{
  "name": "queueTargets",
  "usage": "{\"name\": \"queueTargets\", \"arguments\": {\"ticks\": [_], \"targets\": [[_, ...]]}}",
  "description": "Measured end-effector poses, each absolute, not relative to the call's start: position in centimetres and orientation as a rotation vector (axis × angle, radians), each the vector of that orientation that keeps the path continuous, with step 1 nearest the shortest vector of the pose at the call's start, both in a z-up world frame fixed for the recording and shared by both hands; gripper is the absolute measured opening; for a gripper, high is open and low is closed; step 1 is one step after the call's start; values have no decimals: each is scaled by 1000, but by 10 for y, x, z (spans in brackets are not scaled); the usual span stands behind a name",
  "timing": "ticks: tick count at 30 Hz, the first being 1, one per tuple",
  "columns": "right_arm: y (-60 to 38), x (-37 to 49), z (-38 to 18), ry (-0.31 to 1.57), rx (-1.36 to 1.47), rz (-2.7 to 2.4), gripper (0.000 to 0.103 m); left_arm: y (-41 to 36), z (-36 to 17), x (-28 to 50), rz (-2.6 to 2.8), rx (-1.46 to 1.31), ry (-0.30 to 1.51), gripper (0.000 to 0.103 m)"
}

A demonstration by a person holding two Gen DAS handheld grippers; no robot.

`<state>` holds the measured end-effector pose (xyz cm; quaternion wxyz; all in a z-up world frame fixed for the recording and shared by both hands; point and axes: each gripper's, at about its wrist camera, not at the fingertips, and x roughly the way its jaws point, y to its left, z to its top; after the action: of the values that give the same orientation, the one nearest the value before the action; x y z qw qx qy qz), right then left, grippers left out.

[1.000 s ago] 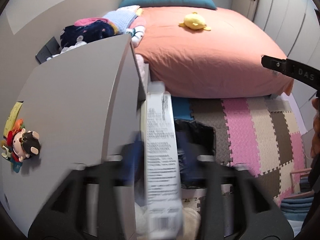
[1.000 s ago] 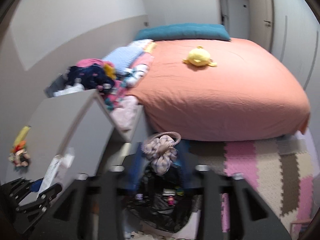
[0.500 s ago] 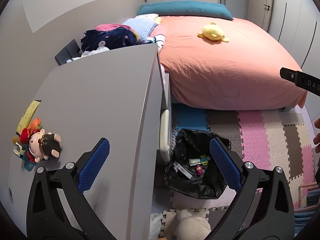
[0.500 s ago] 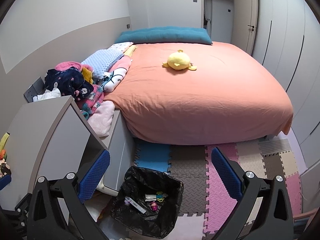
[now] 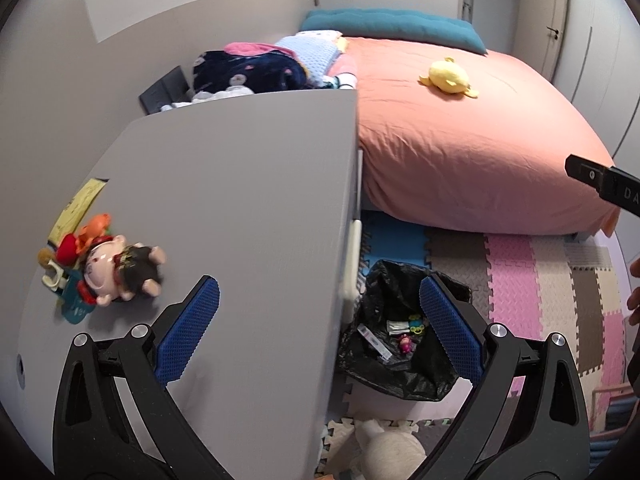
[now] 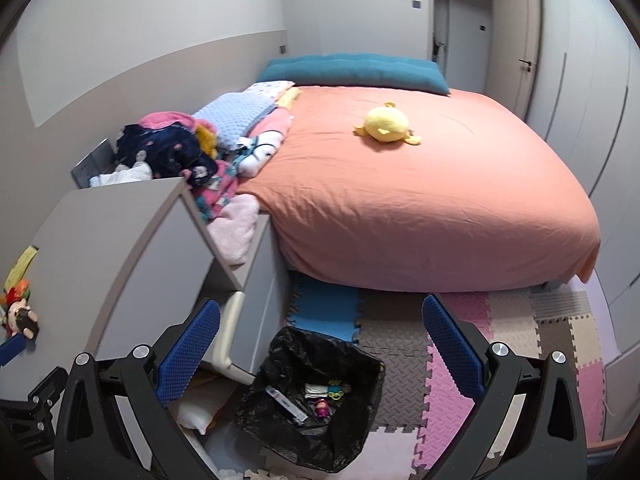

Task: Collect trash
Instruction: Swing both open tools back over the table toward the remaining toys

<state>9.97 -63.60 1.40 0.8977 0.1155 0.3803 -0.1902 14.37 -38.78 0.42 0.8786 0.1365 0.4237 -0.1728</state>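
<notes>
Both the left tongs and right tongs gape empty above the bin; toys beside it risk being binned as trash.

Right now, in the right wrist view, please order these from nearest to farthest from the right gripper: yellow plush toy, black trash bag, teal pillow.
1. black trash bag: on the floor, just below the right gripper.
2. yellow plush toy: mid-bed.
3. teal pillow: far end of the bed.

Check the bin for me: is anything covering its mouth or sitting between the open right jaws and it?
Nothing visible does. The black-lined bin stands open on the foam mat below the right gripper, whose jaws are empty and wide apart. Only dropped trash lies inside.
</notes>
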Motion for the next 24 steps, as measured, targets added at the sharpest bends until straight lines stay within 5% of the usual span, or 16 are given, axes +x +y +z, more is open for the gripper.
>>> {"name": "queueTargets", "arguments": {"ticks": [24], "targets": [[-477, 142, 33, 788, 103, -119, 101, -249, 14, 146, -198, 145, 865, 97]]}}
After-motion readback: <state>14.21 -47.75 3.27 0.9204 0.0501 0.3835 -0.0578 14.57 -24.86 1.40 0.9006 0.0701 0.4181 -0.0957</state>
